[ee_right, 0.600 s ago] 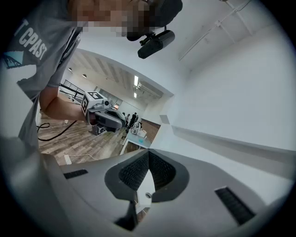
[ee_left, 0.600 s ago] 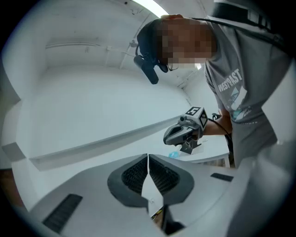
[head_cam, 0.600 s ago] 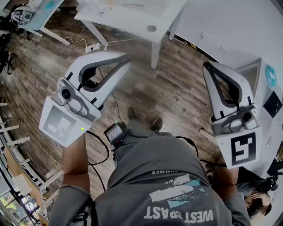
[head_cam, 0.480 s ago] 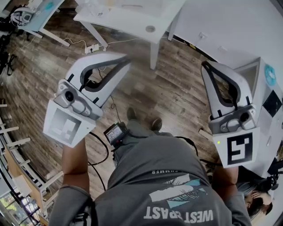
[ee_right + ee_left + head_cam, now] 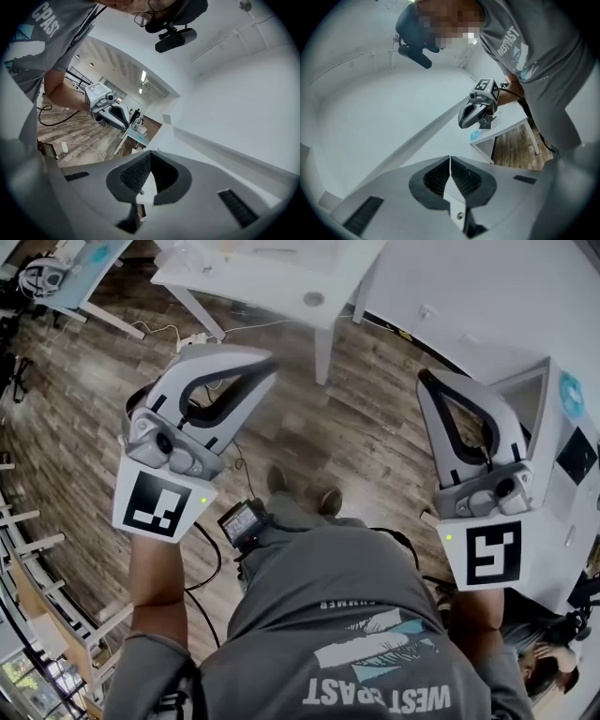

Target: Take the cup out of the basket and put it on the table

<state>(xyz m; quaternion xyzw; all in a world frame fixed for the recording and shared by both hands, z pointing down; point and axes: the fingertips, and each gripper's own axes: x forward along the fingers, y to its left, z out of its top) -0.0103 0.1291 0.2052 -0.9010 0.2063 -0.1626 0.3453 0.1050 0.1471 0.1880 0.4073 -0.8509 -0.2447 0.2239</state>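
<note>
No cup or basket shows in any view. In the head view my left gripper is held in the air over the wooden floor, its jaws shut with nothing between them. My right gripper hangs at the right beside a white cabinet, also shut and empty. The left gripper view looks past its own closed jaws at a white wall and the right gripper. Past the closed jaws in the right gripper view, the left gripper shows over the floor.
A white table stands at the top of the head view, one leg reaching down to the wood floor. A white cabinet is at the right. Cables and a power strip lie on the floor. The person's feet are below.
The left gripper has turned, so its cube now shows its dark marker. Both grippers have drifted slightly up and the right one a little left. Jaws stay shut.
</note>
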